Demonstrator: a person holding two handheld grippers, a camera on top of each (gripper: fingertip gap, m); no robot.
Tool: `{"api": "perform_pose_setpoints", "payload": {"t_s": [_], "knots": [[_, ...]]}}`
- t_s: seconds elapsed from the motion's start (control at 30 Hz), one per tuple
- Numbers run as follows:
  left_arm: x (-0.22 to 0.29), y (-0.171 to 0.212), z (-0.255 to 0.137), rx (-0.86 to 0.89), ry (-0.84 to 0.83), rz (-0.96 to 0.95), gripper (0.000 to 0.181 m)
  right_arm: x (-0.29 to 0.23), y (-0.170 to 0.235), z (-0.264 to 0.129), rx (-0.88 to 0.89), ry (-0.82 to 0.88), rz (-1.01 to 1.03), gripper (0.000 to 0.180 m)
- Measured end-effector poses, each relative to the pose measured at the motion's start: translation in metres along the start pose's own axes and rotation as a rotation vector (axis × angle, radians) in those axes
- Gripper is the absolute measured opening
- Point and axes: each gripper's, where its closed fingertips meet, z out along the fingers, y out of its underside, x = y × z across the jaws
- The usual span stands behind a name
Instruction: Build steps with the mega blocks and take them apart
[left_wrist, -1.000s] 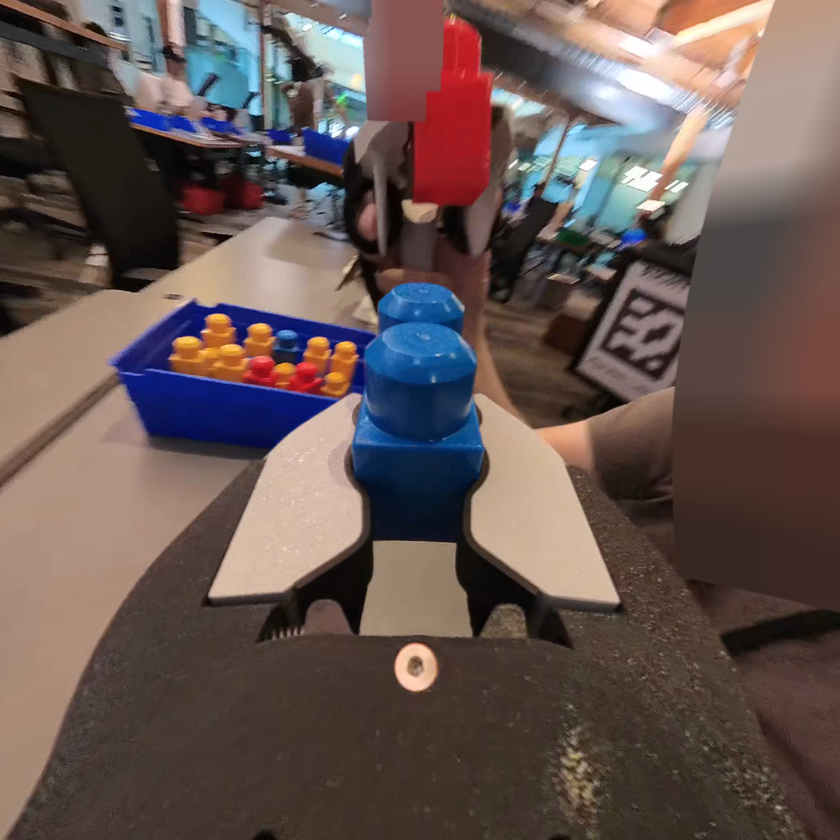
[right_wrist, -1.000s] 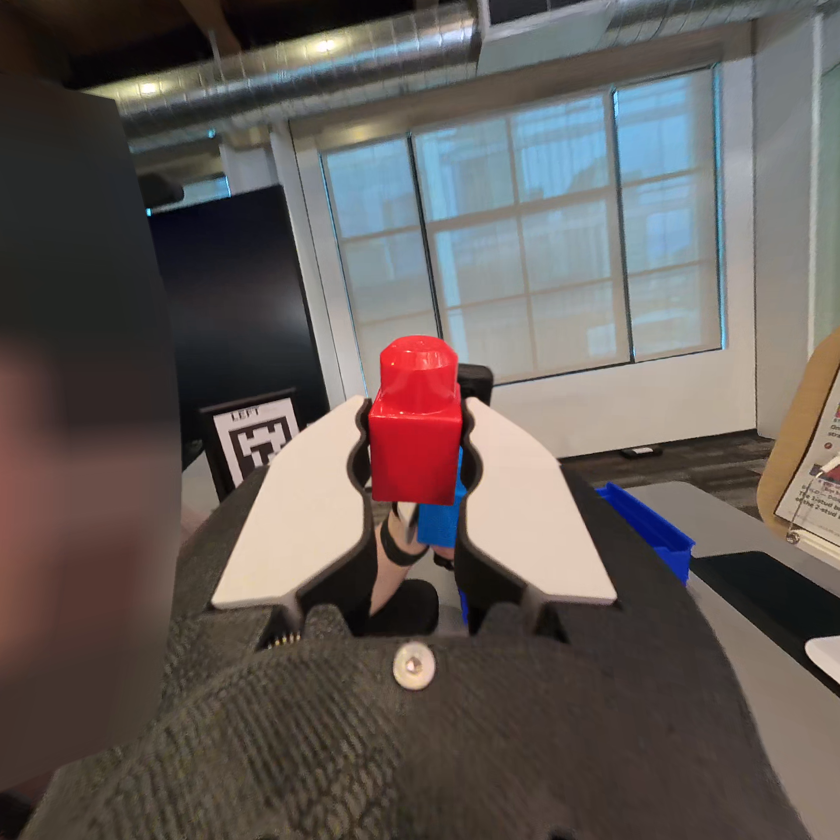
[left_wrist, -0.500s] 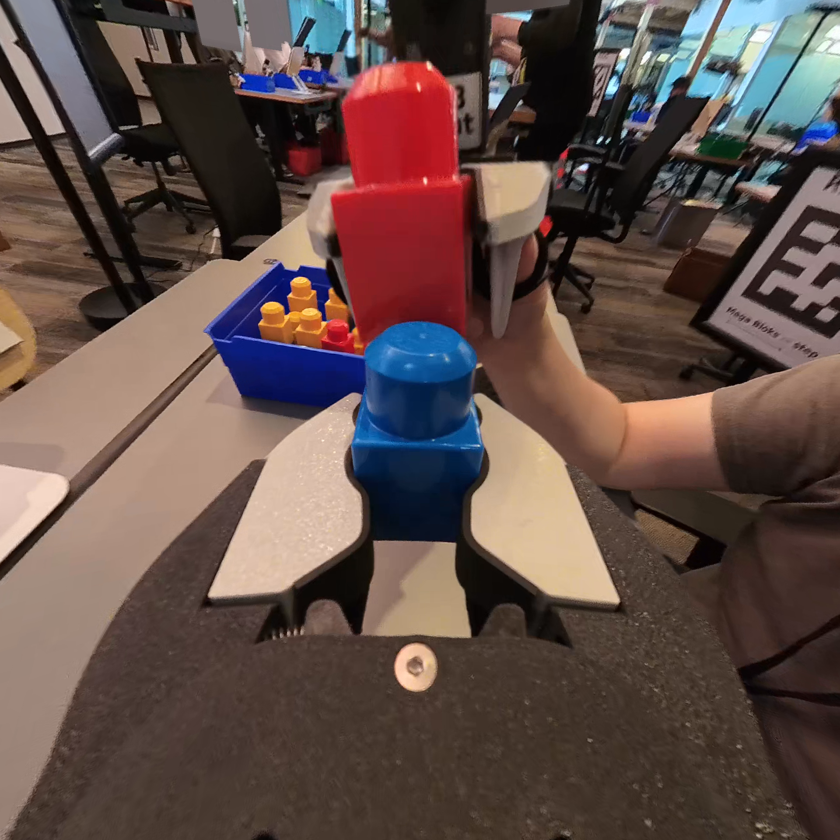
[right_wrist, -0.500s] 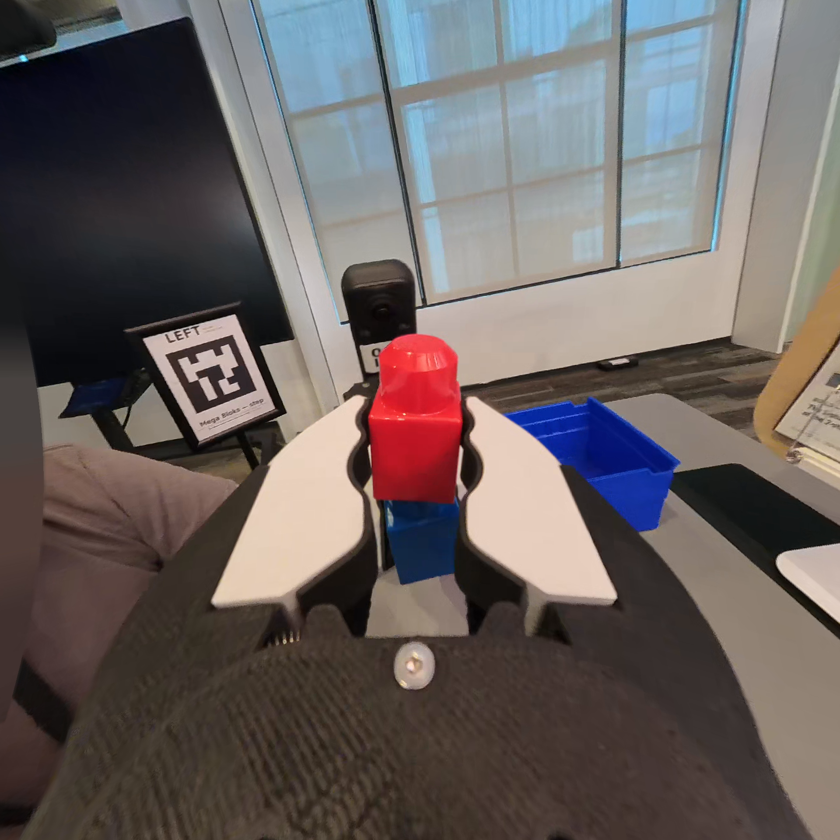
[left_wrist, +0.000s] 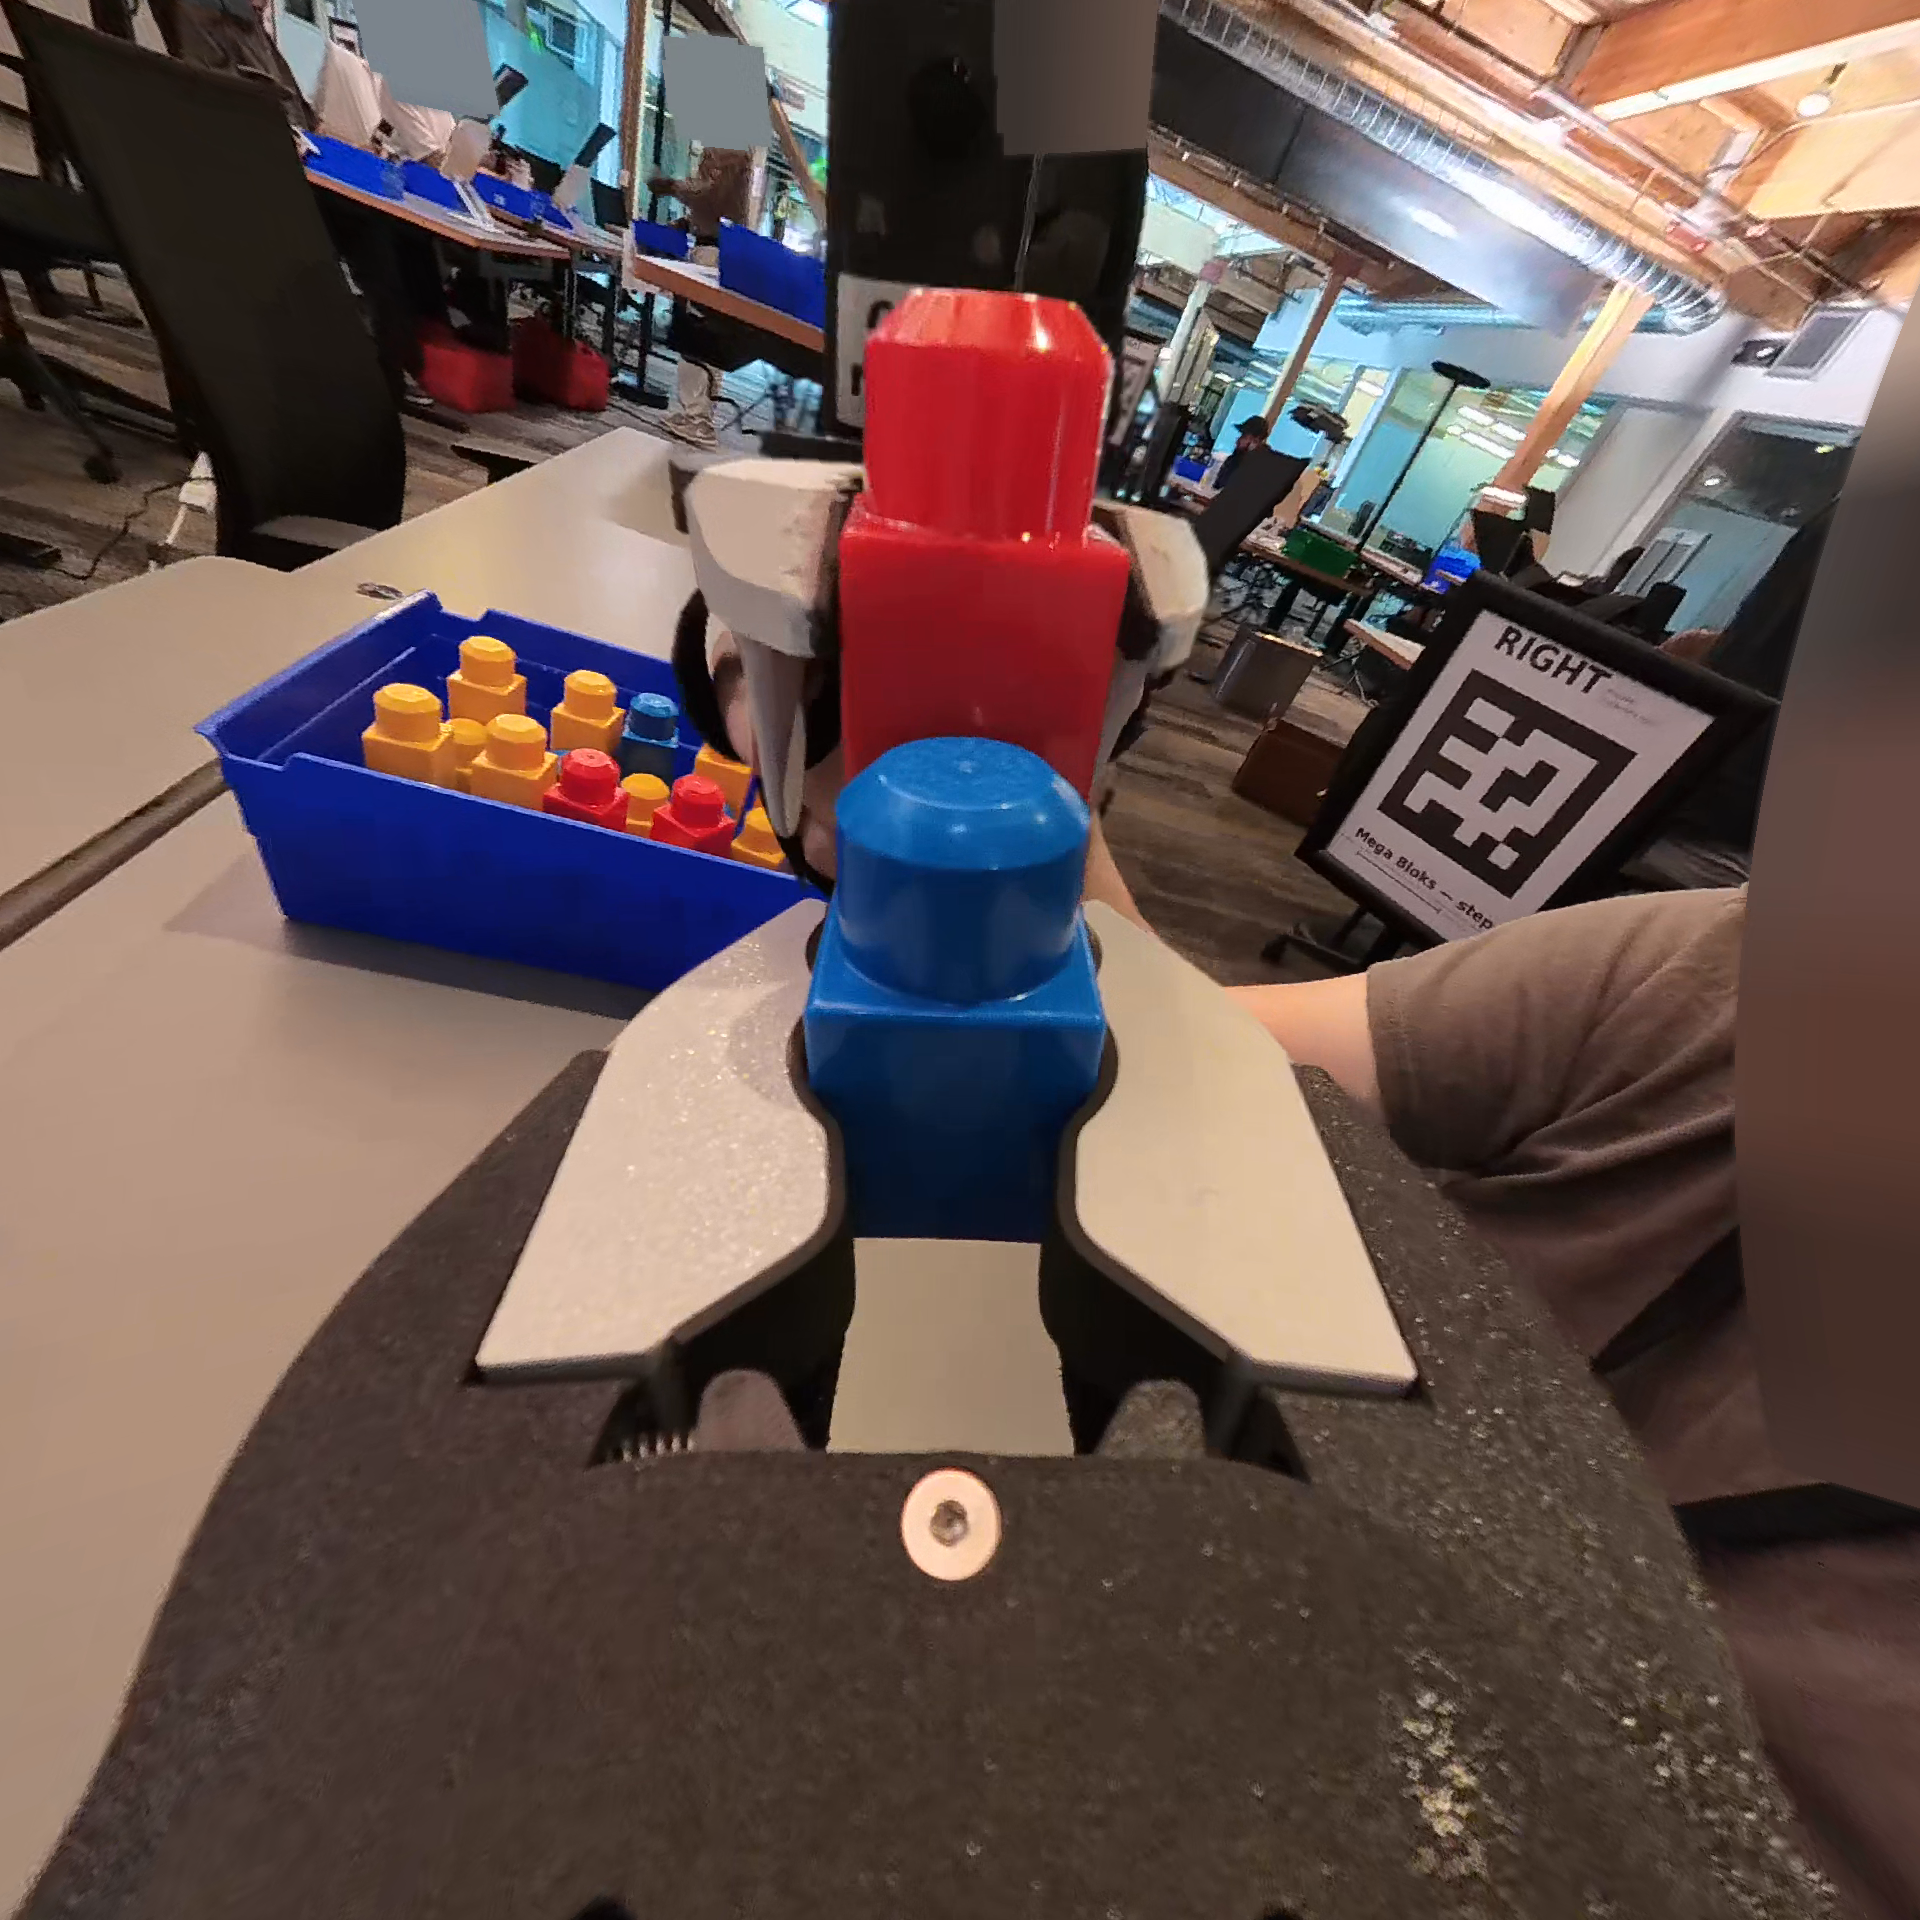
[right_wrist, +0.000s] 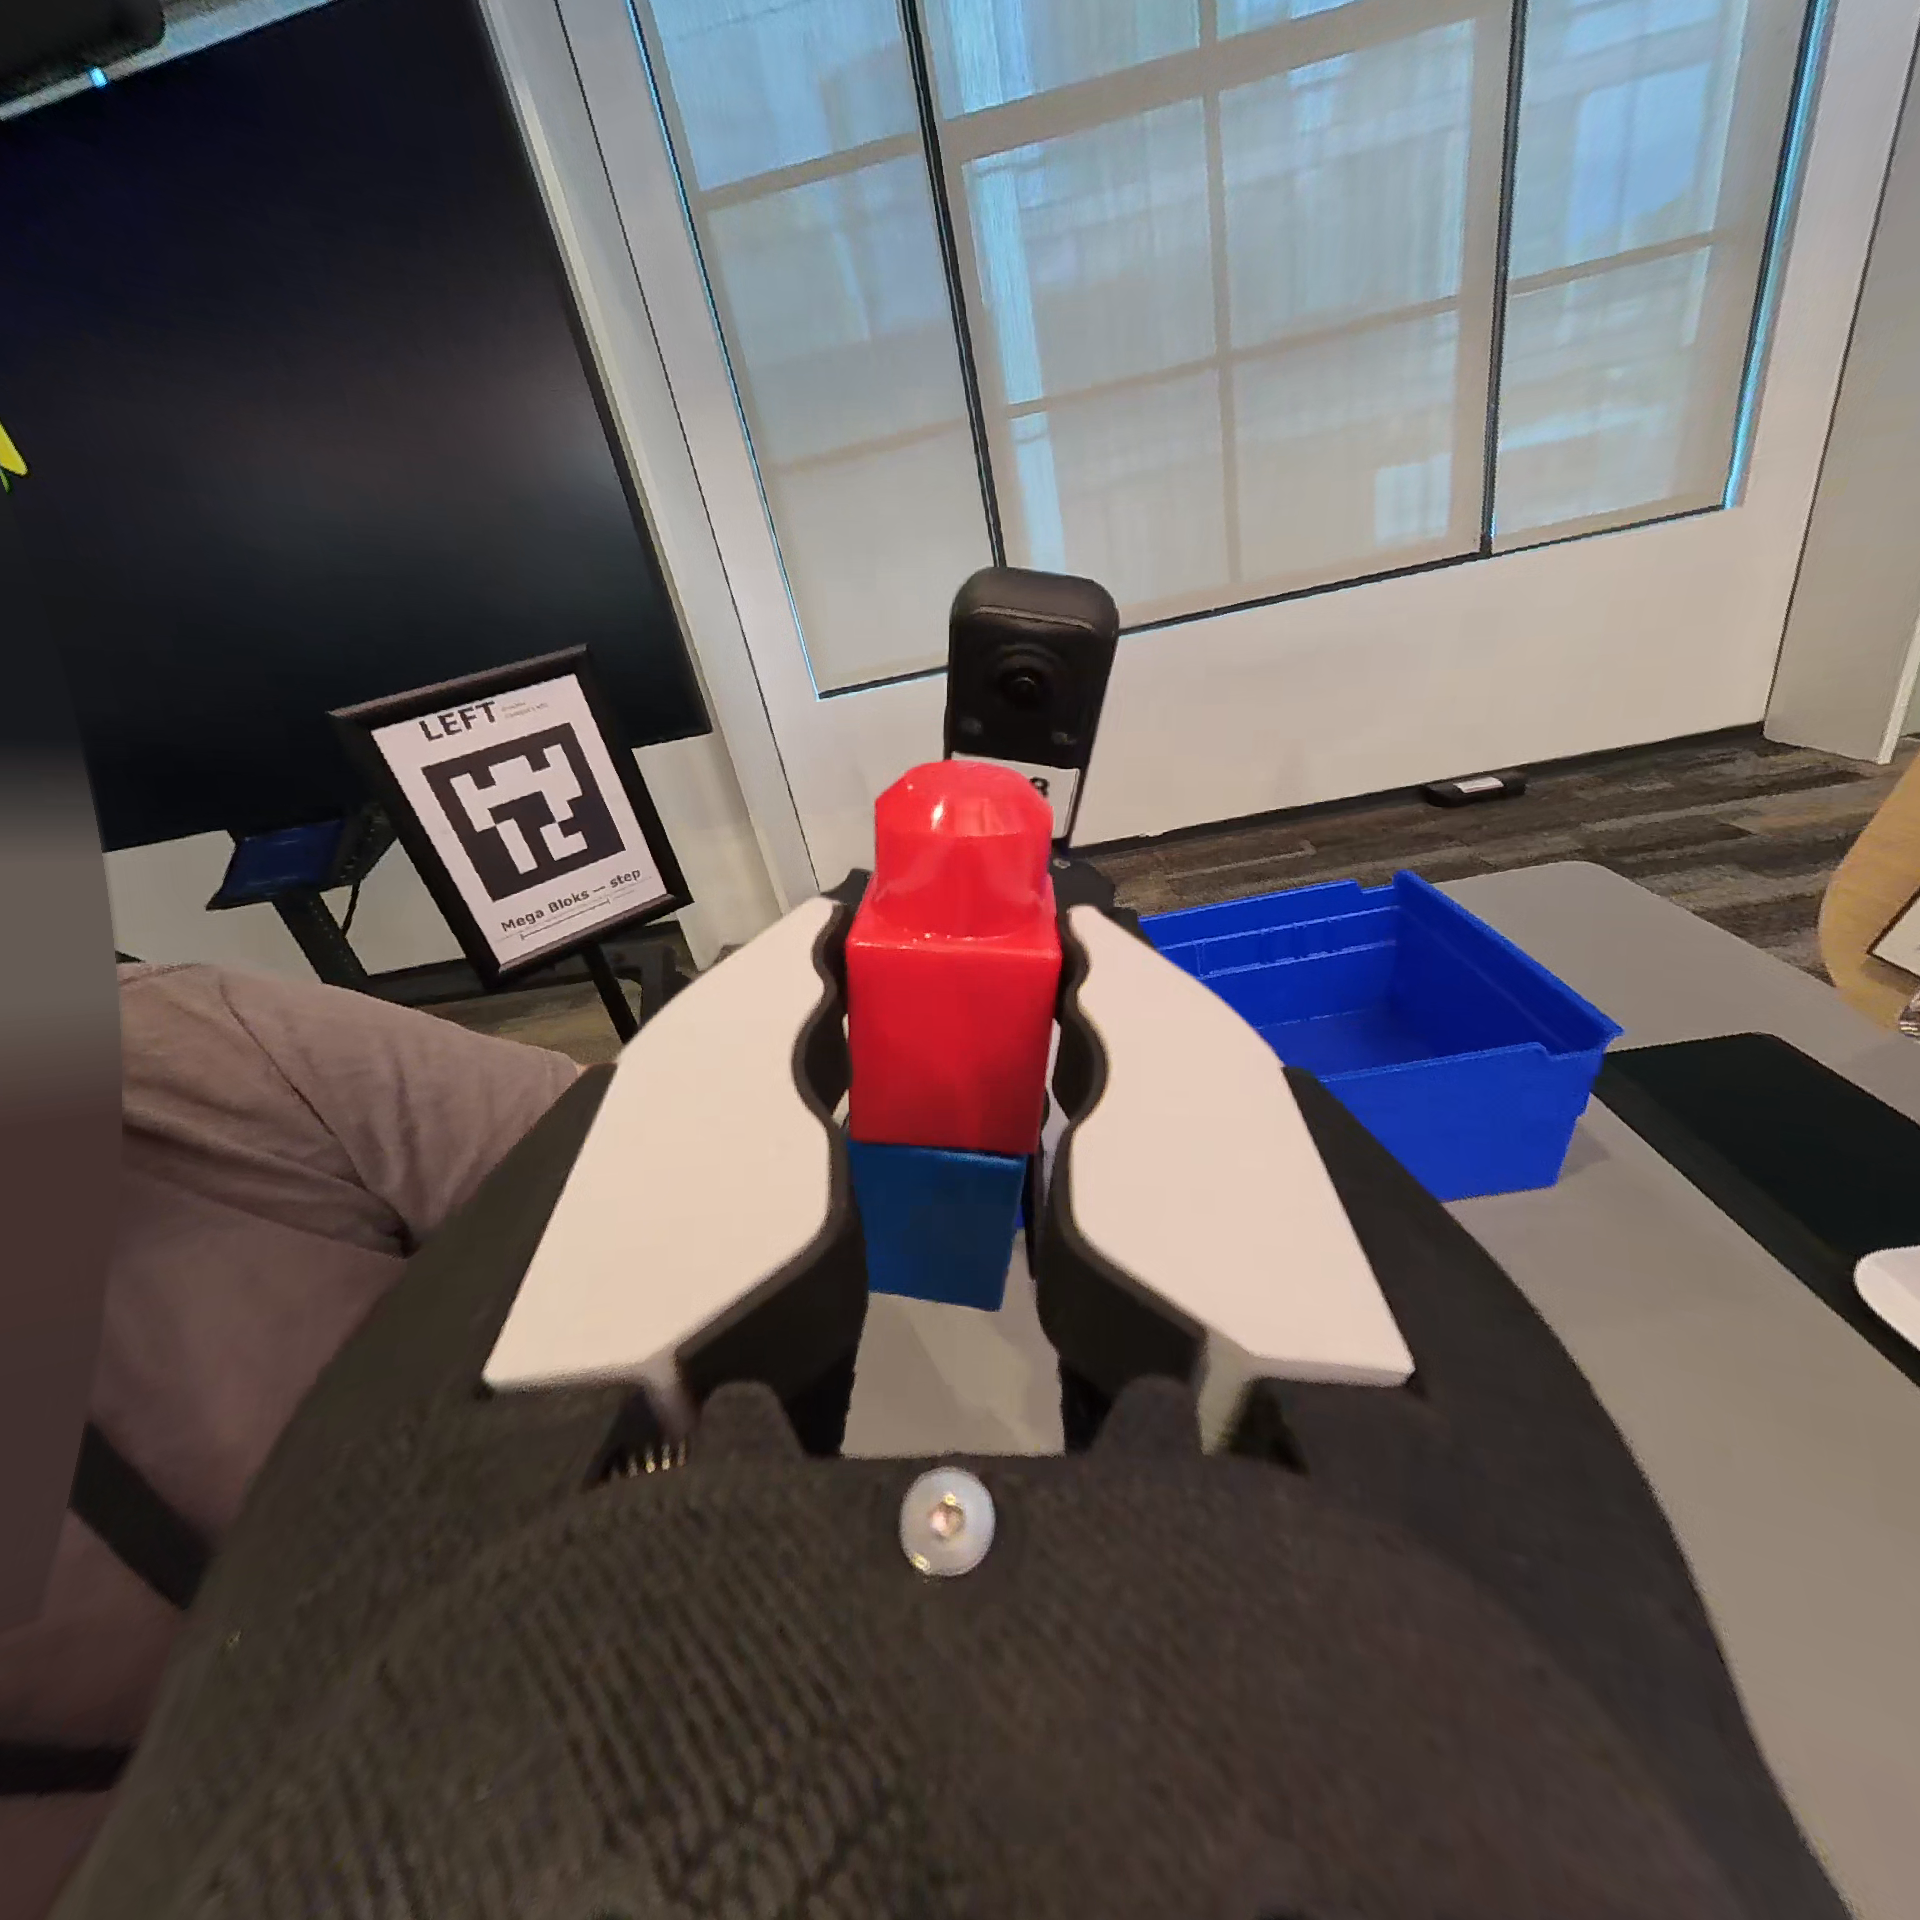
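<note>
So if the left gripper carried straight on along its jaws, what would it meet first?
The left gripper, shut on a blue plastic block, points at the red plastic block held by the right gripper. That red block comes first; whether they already touch, I cannot tell.

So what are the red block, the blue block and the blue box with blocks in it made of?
Red block: looks like smooth, glossy hard plastic, with bright shine spots on its round knob. Blue block: probably the same plastic, but duller, with only soft highlights. Blue box: seems thin moulded plastic, with an even colour and a slightly shiny rim. I can't be fully sure from pictures alone.
</note>
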Motion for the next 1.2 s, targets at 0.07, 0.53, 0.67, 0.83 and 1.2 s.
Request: {"api": "perform_pose_setpoints", "payload": {"t_s": [0.07, 0.53, 0.67, 0.83, 1.2], "knots": [[-0.001, -0.001, -0.001, -0.003, -0.028, 0.020, 0.041, 0.001, 0.000, 0.001, 0.008, 0.004, 0.002, 0.037], [-0.002, 0.008, 0.000, -0.107, -0.083, 0.114, 0.041, -0.004, 0.007, -0.003, -0.080, -0.008, -0.061, 0.037], [-0.007, 0.035, 0.005, -0.304, -0.141, 0.234, 0.041, -0.013, 0.009, -0.028, -0.224, 0.067, -0.154, 0.058], [-0.008, 0.055, 0.014, -0.413, -0.136, 0.282, 0.041, -0.007, 0.039, -0.056, -0.523, 0.277, -0.287, 0.064], [-0.007, 0.034, 0.006, -0.281, -0.110, 0.300, 0.068, -0.006, 0.062, -0.061, -0.731, 0.379, -0.412, 0.038]]}}
